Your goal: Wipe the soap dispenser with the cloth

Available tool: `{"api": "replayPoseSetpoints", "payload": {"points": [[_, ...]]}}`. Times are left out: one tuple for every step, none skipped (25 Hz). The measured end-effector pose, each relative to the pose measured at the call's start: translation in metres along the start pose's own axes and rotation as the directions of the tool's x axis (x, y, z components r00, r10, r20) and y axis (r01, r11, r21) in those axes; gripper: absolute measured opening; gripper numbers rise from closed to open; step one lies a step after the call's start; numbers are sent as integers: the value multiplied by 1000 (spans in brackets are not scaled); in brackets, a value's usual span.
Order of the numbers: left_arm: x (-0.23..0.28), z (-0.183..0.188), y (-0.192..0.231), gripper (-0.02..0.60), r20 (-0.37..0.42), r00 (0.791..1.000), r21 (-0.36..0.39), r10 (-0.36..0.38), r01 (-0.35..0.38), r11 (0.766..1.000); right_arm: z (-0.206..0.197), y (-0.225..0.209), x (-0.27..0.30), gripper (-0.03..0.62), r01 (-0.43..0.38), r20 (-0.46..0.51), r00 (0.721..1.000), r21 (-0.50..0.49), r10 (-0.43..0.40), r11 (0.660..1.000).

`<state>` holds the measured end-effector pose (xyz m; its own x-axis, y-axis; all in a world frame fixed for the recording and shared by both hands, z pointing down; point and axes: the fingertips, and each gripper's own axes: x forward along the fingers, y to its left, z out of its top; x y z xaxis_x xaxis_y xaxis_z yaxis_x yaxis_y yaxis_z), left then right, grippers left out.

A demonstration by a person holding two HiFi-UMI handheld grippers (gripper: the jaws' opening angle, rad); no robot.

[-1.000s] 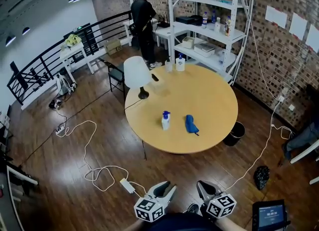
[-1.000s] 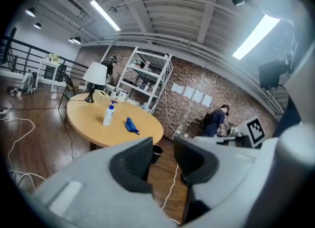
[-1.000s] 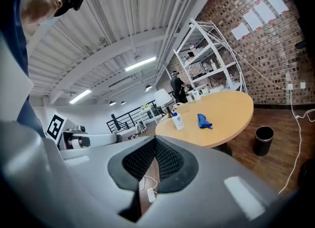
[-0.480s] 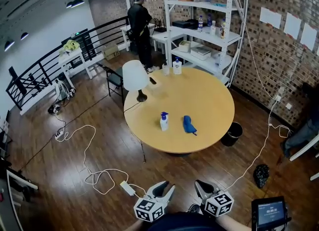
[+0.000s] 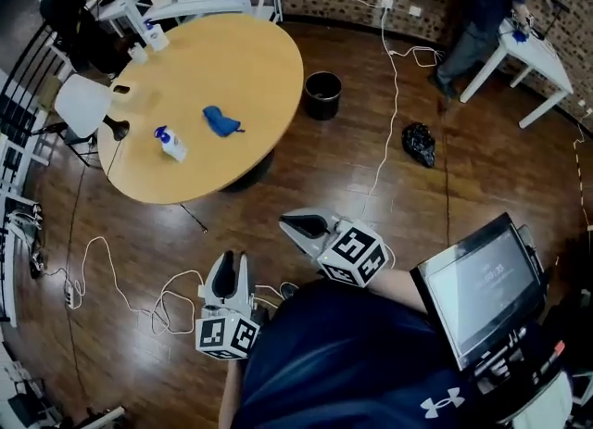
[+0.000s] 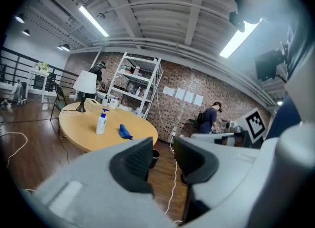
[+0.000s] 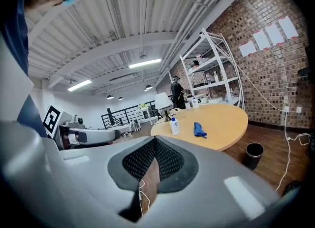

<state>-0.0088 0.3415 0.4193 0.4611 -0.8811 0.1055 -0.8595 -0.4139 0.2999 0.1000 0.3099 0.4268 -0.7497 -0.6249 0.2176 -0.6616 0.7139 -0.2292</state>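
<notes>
The left gripper (image 5: pixel 227 262) and right gripper (image 5: pixel 296 225) hang empty, fingers together, well apart from the tabletop (image 5: pixel 246 52). On it, the soap dispenser (image 5: pixel 170 144) stands near the cloth (image 5: pixel 220 121).

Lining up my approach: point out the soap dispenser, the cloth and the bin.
soap dispenser (image 5: pixel 173 147), head view, white bottle body.
cloth (image 5: pixel 220 121), head view, middle of the bundle.
bin (image 5: pixel 322 110), head view, outer wall.

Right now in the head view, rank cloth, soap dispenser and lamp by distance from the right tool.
From the right tool:
1. Cloth, mid-table, on the tool's side.
2. Soap dispenser, just left of the cloth.
3. Lamp, at the table's left edge.
</notes>
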Motion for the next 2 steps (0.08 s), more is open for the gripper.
{"api": "replayPoseSetpoints", "payload": {"points": [[2, -11, -8, 132, -3, 1000, 0, -13, 13, 1000, -9, -4, -10, 9, 11, 0, 1000, 1, -11, 1000], [5, -23, -17, 132, -8, 1000, 0, -26, 26, 1000, -18, -9, -20, 9, 23, 0, 1000, 3, -23, 1000]]}}
